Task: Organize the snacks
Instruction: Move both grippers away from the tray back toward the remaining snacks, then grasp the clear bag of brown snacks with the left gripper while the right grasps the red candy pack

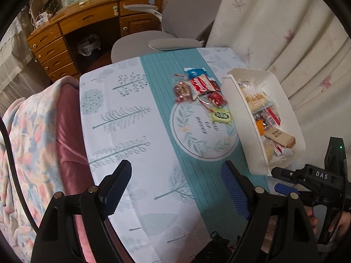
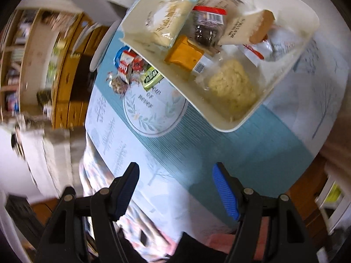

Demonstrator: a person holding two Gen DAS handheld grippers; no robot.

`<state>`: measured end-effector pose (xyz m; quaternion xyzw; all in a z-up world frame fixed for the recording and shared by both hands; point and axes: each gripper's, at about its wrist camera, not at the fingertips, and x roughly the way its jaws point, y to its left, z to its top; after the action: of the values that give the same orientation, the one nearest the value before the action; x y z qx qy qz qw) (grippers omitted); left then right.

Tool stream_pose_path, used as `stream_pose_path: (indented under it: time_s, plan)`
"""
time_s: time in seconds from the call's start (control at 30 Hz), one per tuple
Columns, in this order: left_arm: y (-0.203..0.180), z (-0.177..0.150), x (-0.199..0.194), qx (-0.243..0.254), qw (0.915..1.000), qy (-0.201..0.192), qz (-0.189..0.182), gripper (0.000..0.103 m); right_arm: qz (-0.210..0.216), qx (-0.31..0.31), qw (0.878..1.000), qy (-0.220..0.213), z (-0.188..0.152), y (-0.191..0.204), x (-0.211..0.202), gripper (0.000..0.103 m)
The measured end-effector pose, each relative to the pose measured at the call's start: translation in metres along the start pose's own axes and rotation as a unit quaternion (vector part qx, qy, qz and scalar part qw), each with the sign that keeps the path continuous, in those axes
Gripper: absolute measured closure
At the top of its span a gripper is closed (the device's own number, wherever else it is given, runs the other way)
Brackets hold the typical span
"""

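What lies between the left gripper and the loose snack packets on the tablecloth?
Nothing visible: only bare patterned tablecloth separates the open left gripper from the loose snack packets; the white plastic bin stands beside them.

Both wrist views look steeply down from near the tabletop (image 1: pixel 131 114) edge, right one rolled, sharing the white snack bin (image 2: pixel 223 122) and loose snack pile (image 1: pixel 197 87).

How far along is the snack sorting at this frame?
Partly done: the white bin already holds several packets, including an orange one. Nothing is in hand; the left claw and the right claw are both open and empty. Left: a small pile of snacks on the tablecloth beside the bin.
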<state>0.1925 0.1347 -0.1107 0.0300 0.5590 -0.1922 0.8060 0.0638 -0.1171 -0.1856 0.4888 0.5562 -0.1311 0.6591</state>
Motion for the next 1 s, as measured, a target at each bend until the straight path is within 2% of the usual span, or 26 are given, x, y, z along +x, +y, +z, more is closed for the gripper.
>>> stream_pose_path:
  time_s: [0.1,0.3,0.47,0.63,0.8,0.9,1.0]
  plan:
    - [0.013,0.009,0.005,-0.005,0.9999,-0.008,0.005,0.017,-0.008,0.037,0.999,-0.023,0.001,0.010,0.003,0.033]
    - [0.032,0.033,0.025,-0.012,0.9995,-0.017,0.024,0.017,0.016,0.085,0.994,-0.063,0.012,0.034,0.022,0.033]
    - [0.037,0.056,0.055,-0.005,0.9996,-0.012,0.024,0.017,0.039,0.118,0.988,-0.090,0.023,0.044,0.042,0.033]
    - [0.035,0.077,0.093,0.008,0.9996,0.000,0.025,0.017,0.038,0.126,0.984,-0.124,0.039,0.057,0.064,0.033]
    - [0.023,0.095,0.129,0.036,0.9993,0.003,0.011,0.017,0.023,0.084,0.985,-0.148,0.059,0.077,0.087,0.033]
    - [0.019,0.106,0.152,0.038,0.9992,0.011,0.005,0.017,0.019,0.067,0.984,-0.163,0.068,0.081,0.097,0.033]
    - [0.017,0.113,0.172,0.038,0.9991,0.021,0.005,0.017,0.020,0.063,0.985,-0.160,0.077,0.080,0.111,0.033]
